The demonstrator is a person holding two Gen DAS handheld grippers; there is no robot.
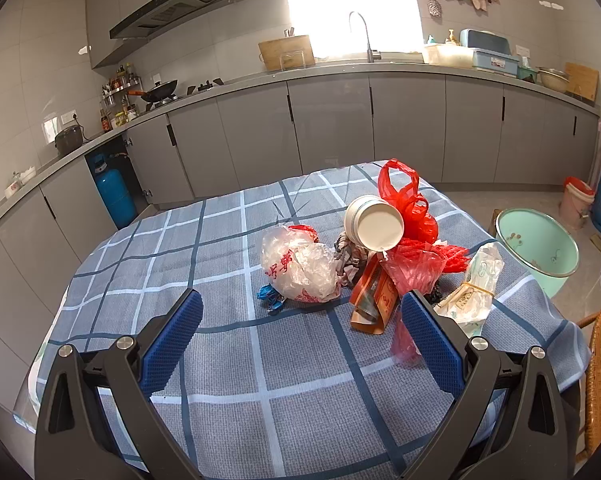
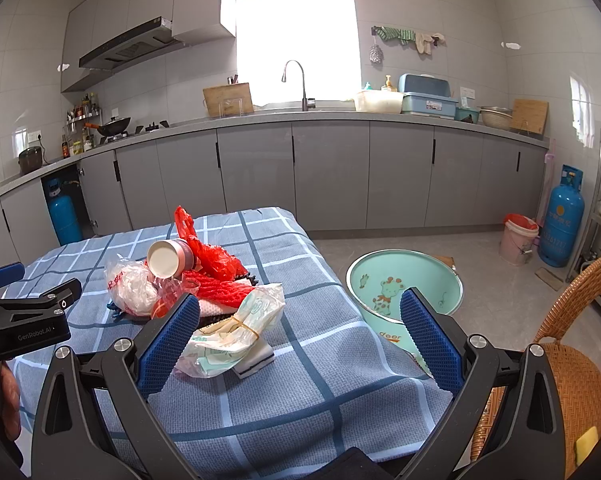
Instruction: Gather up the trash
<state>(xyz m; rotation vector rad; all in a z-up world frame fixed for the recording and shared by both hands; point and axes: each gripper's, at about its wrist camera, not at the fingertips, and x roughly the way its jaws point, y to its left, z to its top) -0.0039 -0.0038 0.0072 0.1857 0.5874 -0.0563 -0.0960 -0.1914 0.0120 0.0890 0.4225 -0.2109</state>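
Grey-cabinet kitchen, table under blue checked cloth [image 1: 228, 360]. Trash heap mid-table: white paper cup [image 1: 374, 222] tipped on side atop pile, mouth toward cameras, nothing visible inside; red plastic bag [image 1: 408, 204] behind it; crumpled clear plastic bag with red print [image 1: 296, 266] on left; banded clear wrapper bundle [image 2: 230, 330] at near right edge. Mint-green round basin with cartoon print [image 2: 404, 284] on floor just beside table, no trash visible inside. Left gripper [image 1: 300, 310] jaws wide apart, holding nothing, short of heap. Right gripper [image 2: 300, 310] spread wide too, left pad just beside wrapper bundle.

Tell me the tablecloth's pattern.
Blue-grey tablecloth with white and dark-blue check lines; clearest in the left wrist view.
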